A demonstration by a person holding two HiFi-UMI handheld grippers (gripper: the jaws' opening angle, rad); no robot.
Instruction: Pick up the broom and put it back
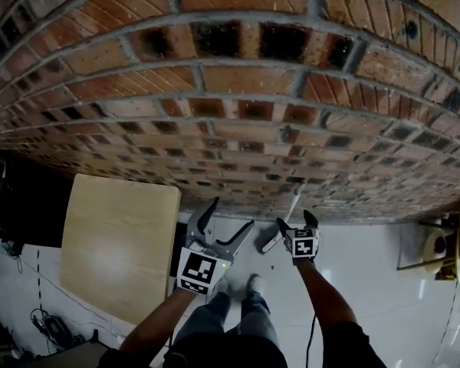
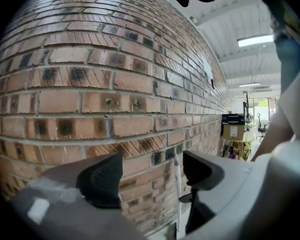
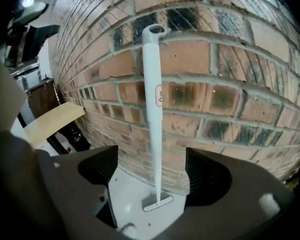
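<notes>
- Worktop (image 1: pixel 123 244) of pale wood, far left, its far edge close to the foot of the brick wall (image 1: pixel 238 90); cables (image 1: pixel 50 324) lie on the white floor (image 1: pixel 368 282) further out from the wall
- Left gripper (image 2: pixel 151 174) just right of the worktop, pointed at the wall and short of the bricks; its fingers (image 2: pixel 102 179) stand wide apart and hold nothing, with only brick showing in the gap
- A person's shoes (image 1: pixel 253 282) on the floor, back from the wall, between the two grippers
- Broom (image 3: pixel 152 84), white and slim, stands upright and leans on the wall, its head on the floor at the wall's foot
- Right gripper (image 3: pixel 152 173) faces the wall straight in front of the broom; its fingers (image 3: pixel 205 176) are wide apart and grip nothing; the handle shows in the gap between them but lies beyond the tips, untouched
</notes>
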